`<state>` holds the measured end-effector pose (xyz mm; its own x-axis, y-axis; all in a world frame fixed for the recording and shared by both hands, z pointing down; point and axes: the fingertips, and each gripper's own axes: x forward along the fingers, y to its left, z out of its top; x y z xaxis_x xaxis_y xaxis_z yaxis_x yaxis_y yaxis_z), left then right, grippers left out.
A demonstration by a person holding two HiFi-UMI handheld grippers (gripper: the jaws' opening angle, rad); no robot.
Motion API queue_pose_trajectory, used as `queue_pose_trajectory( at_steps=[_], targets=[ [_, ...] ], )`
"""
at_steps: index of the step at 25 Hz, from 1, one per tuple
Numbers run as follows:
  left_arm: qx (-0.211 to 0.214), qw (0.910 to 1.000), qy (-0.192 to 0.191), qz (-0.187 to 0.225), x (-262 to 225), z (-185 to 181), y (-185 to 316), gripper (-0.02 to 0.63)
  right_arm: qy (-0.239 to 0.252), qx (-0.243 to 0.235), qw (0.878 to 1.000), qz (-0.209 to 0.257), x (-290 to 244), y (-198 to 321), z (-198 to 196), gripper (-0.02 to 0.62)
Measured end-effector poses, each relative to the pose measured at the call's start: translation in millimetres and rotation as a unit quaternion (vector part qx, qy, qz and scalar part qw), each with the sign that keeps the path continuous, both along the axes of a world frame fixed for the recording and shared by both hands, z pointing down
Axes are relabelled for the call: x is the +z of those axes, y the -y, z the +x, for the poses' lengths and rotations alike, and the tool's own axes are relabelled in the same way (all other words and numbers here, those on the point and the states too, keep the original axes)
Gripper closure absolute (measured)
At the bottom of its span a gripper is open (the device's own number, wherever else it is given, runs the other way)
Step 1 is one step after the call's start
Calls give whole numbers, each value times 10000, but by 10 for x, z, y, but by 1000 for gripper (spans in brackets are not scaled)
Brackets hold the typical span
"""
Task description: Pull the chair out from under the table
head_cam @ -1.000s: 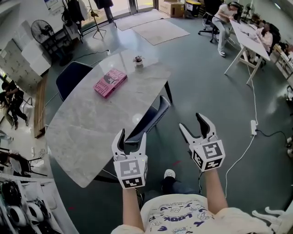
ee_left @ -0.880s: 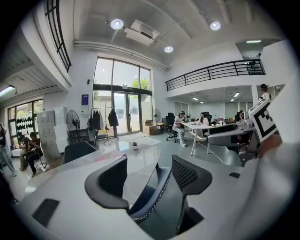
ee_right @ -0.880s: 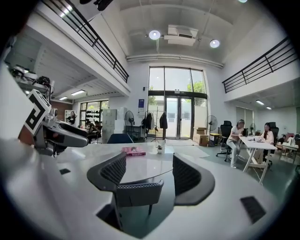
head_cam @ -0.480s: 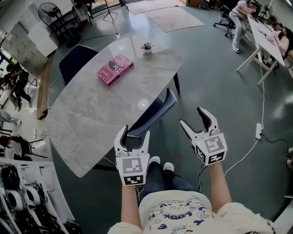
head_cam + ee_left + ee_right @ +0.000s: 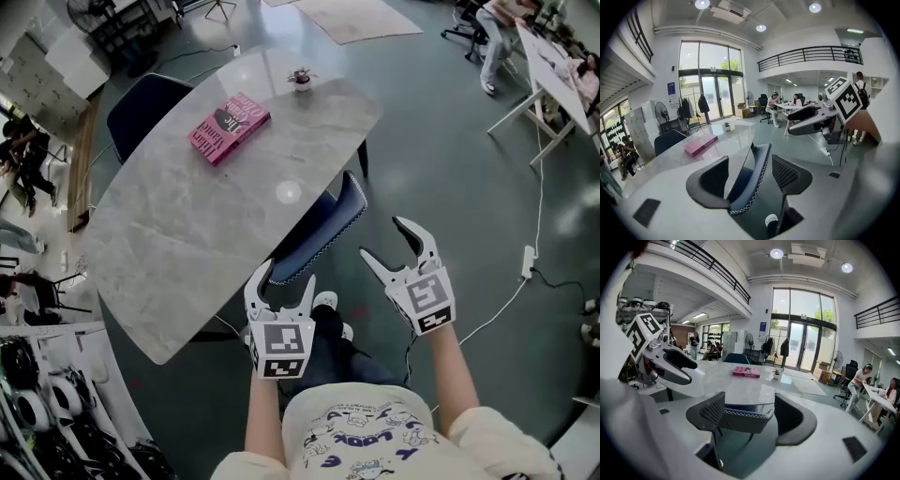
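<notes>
Two claws | left claw [image 5: 281,284] wide, empty | right claw [image 5: 385,240] wide, empty | chair [image 5: 326,228] under table [image 5: 178,234]

- Only the backrest of the chair [image 5: 330,223] shows past the near edge of the table [image 5: 178,253]. Its seat and legs are hidden under the top.
- A second chair [image 5: 139,111] at the table's far edge is partly covered by the top.
- The cover print on the book [image 5: 229,127] is too small to read fully.
- The small pot [image 5: 301,78] near the table's far end is too tiny to show what it holds.
</notes>
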<state>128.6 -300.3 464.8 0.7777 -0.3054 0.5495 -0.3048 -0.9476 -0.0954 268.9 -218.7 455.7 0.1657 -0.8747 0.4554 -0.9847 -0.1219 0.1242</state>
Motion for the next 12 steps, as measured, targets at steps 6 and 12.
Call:
queue_pose_trajectory(
  at_steps=[6, 12],
  targets=[
    [335, 9985, 367, -220, 334, 170, 68, 301, -8, -348, 9986, -388, 286, 275, 61, 265],
    [620, 9947, 713, -416, 641, 251, 85, 301, -72, -688, 9944, -797, 580, 439, 53, 264]
  ],
)
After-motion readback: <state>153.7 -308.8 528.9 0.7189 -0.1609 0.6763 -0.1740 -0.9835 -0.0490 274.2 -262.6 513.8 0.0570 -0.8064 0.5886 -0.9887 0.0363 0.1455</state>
